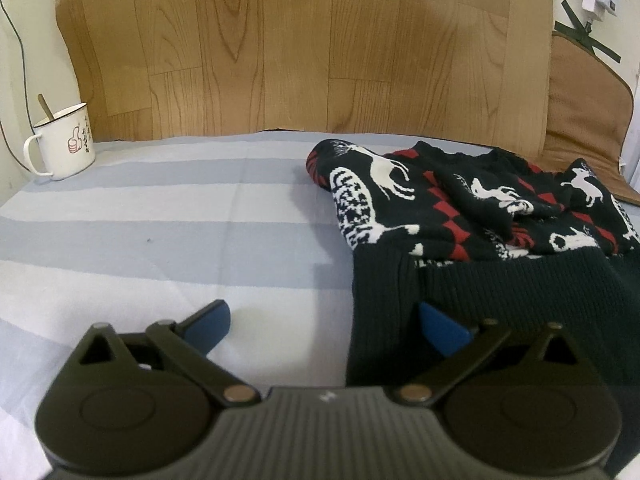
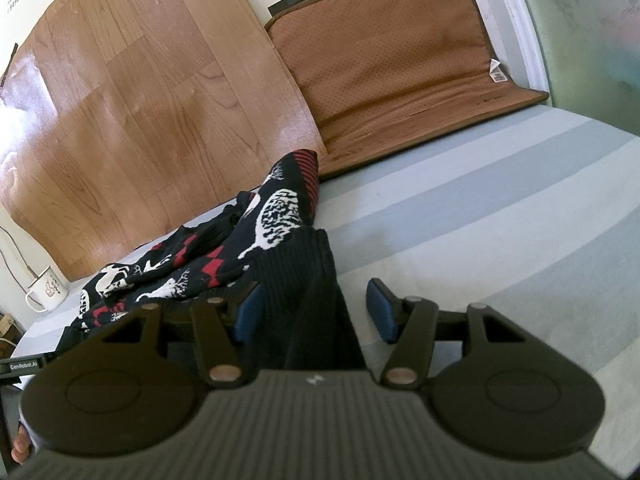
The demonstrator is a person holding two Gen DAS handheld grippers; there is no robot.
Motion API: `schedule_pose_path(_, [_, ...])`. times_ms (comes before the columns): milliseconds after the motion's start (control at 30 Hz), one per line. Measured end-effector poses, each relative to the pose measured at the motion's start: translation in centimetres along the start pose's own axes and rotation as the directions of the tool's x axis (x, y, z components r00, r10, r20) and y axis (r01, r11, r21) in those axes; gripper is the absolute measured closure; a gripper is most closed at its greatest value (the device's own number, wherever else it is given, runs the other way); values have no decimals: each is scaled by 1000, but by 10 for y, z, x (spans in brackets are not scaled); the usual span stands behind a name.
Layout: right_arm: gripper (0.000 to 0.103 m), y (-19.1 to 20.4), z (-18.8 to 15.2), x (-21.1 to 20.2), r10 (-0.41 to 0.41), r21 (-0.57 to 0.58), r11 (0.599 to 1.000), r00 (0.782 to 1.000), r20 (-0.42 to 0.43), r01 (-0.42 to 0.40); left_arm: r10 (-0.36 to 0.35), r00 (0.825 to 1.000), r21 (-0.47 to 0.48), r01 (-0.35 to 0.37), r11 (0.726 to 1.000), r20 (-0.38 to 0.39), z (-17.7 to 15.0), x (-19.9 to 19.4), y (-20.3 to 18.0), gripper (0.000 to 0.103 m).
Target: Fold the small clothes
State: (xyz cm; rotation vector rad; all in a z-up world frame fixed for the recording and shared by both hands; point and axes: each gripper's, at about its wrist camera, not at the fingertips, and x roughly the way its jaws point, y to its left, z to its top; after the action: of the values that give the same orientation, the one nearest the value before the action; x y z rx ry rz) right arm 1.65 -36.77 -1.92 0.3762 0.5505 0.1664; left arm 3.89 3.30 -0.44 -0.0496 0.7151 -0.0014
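Sweater (image 1: 460, 216): black knit with white deer and red diamonds, lying crumpled on the bed (image 1: 160, 220), toward its far edge and right of the middle in the left wrist view. Its plain black ribbed hem (image 1: 460, 292) is drawn out toward the near edge. The patterned body is bunched behind it and one sleeve is flopped to the left.

Bed is covered by a sheet in wide grey-blue and white stripes. The left half is seen bare.

Wood-grain panel (image 1: 280, 60) is stood against the wall along the far edge. A brown mat (image 2: 400, 60) is propped beside it, at the far right corner, with black tape crossed above it.

Left gripper (image 1: 326, 324): jaws spread fully wide, nothing pinched. One blue pad is held over bare sheet. The other is at the left border of the hem; contact cannot be told.

Right gripper (image 2: 316, 312): jaws partly apart, with a raised fold of the hem seen between them. The left pad is close against the knit. The right pad is parted from it, with sheet showing in the gap, so no pinch is noted.

Mug (image 1: 64, 144): white enamel, thumbs-up print, stood at the far left corner, well apart from the sweater. A spoon (image 1: 46, 108) is leaned inside it.
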Motion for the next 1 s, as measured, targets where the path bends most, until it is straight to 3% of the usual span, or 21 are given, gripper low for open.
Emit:
schedule_pose_path(333, [41,-3,1,0,-14,12,1000,1000,16,14,1,1000,-1,-1,1000,0,0,0,0,0])
schedule_pose_path(533, [38,-3,-1,-9,5,16,1000,997,75,-6,2,1000,-2,-2,1000,0,0,0,-1,0])
schedule_pose_path(800, [38,4,0,2,-34,-31,999,999,7,34,3,1000,-2,-3,1000,0,0,0,-1,0])
schedule_pose_path(867, [41,5,-1,2,-46,-31,998,999,10,47,3,1000,-2,-3,1000,0,0,0,-1,0])
schedule_pose_path(1000, [58,0,-1,0,-105,9,994,994,30,105,2,1000,-2,-3,1000,0,0,-1,-1,0])
